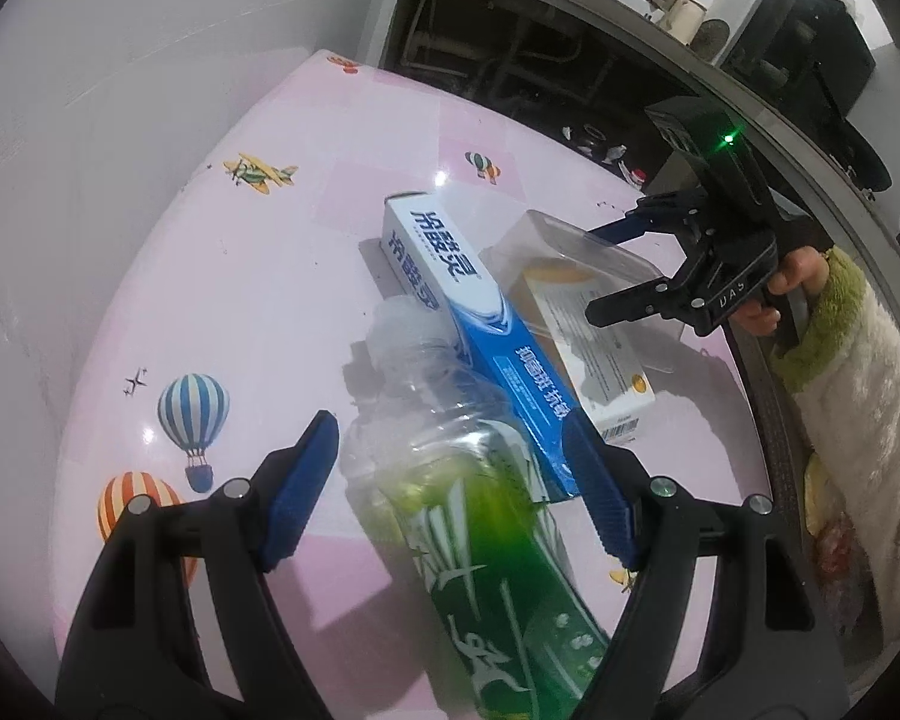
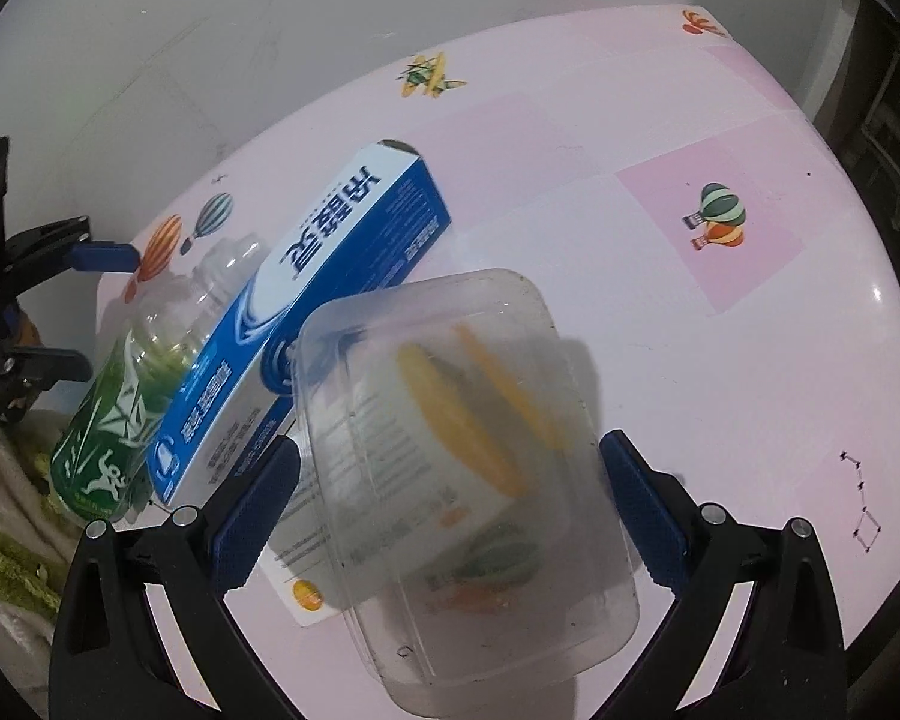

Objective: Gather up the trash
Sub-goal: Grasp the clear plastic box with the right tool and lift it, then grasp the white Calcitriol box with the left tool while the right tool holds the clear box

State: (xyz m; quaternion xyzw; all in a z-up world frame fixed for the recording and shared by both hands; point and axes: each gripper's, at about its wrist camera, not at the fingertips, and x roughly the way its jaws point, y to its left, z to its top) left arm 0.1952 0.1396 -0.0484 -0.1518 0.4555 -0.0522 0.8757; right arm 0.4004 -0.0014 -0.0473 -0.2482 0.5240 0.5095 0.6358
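- Lying nearest the left wrist camera, a plastic bottle point(image 1: 480, 516) with a green label is sitting between the spread fingers of the left gripper point(image 1: 450, 480); the blue pads are standing clear of it on both sides, gripping nothing.
- Beside the bottle, a blue and white toothpaste box point(image 1: 480, 324) is resting on the pink table point(image 1: 240, 300), its near end lying just by the left gripper's right pad.
- A clear plastic tray point(image 2: 468, 468) is lying upside down over a white carton point(image 2: 306, 576), next to the toothpaste box.
- From the right wrist camera, the right gripper point(image 2: 450, 510) is hovering with its fingers wide apart on either side of the clear tray; whether the pads are touching it I cannot tell.
- A hand point(image 1: 792, 282) in a fluffy cream and green sleeve point(image 1: 858, 372) is holding the right gripper's handle at the table's edge.
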